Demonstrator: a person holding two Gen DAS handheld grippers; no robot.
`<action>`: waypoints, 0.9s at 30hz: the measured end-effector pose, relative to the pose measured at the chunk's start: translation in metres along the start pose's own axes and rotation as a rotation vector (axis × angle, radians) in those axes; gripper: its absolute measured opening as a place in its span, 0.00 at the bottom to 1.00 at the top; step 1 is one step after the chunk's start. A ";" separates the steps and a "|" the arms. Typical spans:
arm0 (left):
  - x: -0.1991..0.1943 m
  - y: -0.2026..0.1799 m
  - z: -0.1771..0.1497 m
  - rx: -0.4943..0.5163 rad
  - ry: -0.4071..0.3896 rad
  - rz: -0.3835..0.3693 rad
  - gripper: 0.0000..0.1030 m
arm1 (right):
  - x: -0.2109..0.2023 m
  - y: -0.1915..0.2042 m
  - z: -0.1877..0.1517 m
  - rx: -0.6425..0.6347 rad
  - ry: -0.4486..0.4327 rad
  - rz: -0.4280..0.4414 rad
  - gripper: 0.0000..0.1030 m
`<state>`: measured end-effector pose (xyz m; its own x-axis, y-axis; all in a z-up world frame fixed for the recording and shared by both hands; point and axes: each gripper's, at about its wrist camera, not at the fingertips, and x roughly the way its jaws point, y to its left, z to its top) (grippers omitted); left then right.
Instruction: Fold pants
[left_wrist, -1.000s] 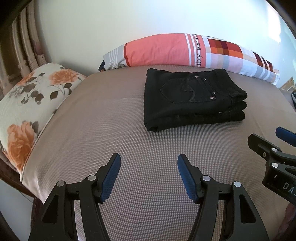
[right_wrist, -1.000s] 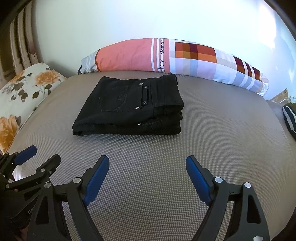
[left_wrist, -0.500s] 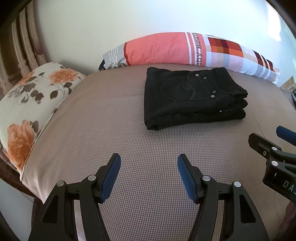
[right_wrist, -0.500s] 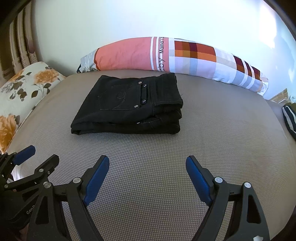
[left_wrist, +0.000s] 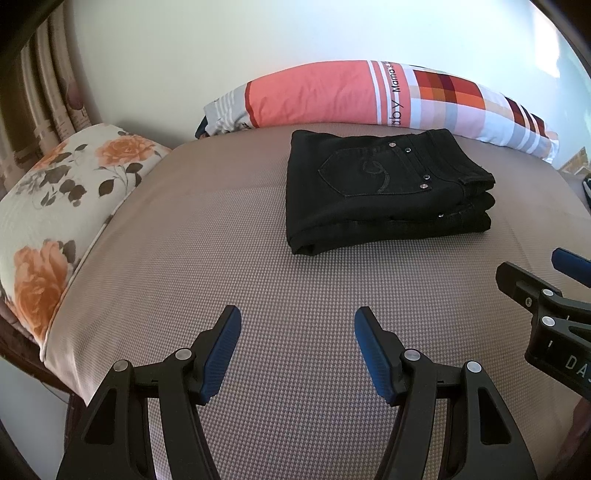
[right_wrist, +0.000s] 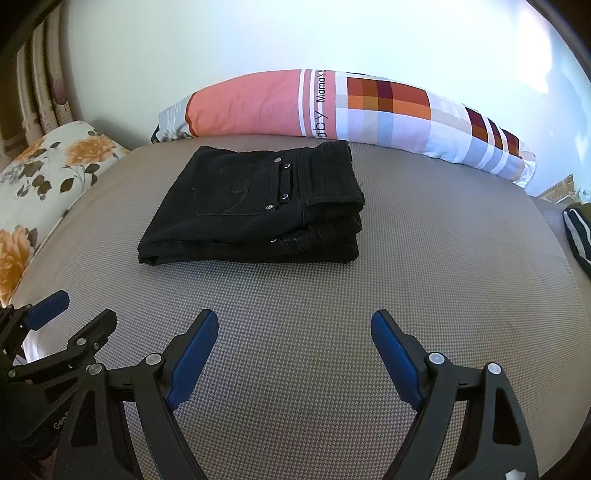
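Note:
Black pants lie folded in a neat stack on the grey-brown bed, back pocket up; they also show in the right wrist view. My left gripper is open and empty, above the bed well in front of the pants. My right gripper is open and empty, also in front of the pants. The right gripper shows at the right edge of the left wrist view, and the left gripper at the lower left of the right wrist view.
A long pink and checked pillow lies behind the pants against the wall. A floral pillow lies at the left edge of the bed. A dark striped item sits at the far right.
Both grippers have drifted very slightly; the pants sit marginally higher in both views. Nothing was gripped or released.

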<state>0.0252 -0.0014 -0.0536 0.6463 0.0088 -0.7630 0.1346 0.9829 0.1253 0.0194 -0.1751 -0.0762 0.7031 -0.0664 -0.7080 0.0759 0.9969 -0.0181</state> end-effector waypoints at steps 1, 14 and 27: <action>0.000 0.000 0.000 0.001 0.000 0.000 0.63 | 0.000 0.000 0.000 -0.001 0.001 0.000 0.81; 0.003 0.001 0.000 0.014 0.006 -0.004 0.63 | 0.001 0.000 -0.001 0.000 0.005 -0.004 0.80; 0.004 -0.001 0.000 0.019 0.008 -0.008 0.63 | 0.003 -0.001 -0.001 0.001 0.006 -0.005 0.80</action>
<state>0.0276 -0.0023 -0.0567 0.6394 0.0028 -0.7689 0.1539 0.9793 0.1315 0.0201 -0.1759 -0.0789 0.6986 -0.0716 -0.7119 0.0801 0.9965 -0.0216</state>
